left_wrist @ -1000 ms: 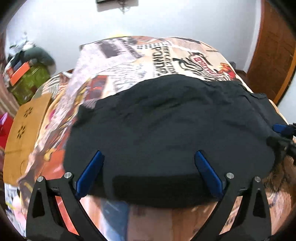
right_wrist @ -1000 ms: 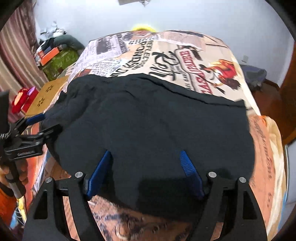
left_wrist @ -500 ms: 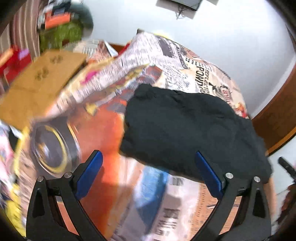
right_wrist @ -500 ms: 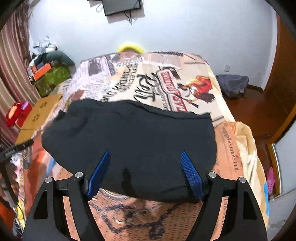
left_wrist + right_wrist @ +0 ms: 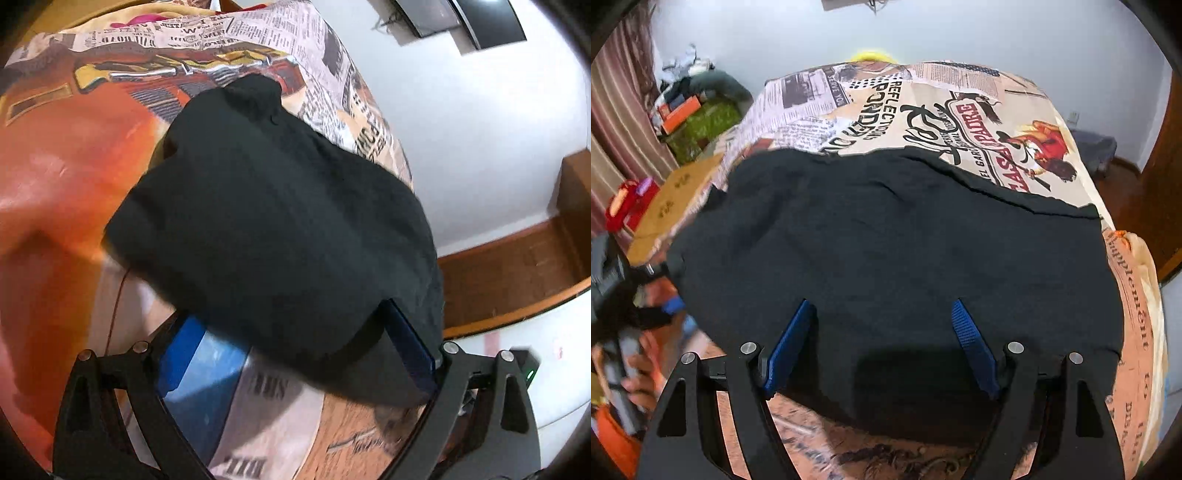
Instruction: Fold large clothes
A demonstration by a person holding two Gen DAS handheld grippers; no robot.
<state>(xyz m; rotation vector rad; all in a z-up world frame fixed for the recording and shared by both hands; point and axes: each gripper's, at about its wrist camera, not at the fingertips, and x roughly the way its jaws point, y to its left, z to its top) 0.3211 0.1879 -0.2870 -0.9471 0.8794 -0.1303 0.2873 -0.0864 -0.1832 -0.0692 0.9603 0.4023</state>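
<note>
A black garment (image 5: 894,251) lies folded flat on a bed with a newspaper-print cover (image 5: 923,103); it also shows in the left wrist view (image 5: 273,229). My left gripper (image 5: 295,325) is open, its blue pads astride the garment's near left corner, and holds nothing. My right gripper (image 5: 882,317) is open over the garment's near edge, its blue pads spread above the cloth, holding nothing. The left gripper also shows blurred in a hand at the left edge of the right wrist view (image 5: 646,302).
A cardboard box (image 5: 672,203) and a red object (image 5: 628,203) sit left of the bed. Clutter (image 5: 690,103) lies by the curtain. A wooden door (image 5: 1156,177) stands at right. A dark bag (image 5: 1097,147) lies on the floor. White wall behind.
My left gripper swung out to the left and turned, then came back in at the garment's left corner. My right gripper pulled back, then moved forward over the near edge again.
</note>
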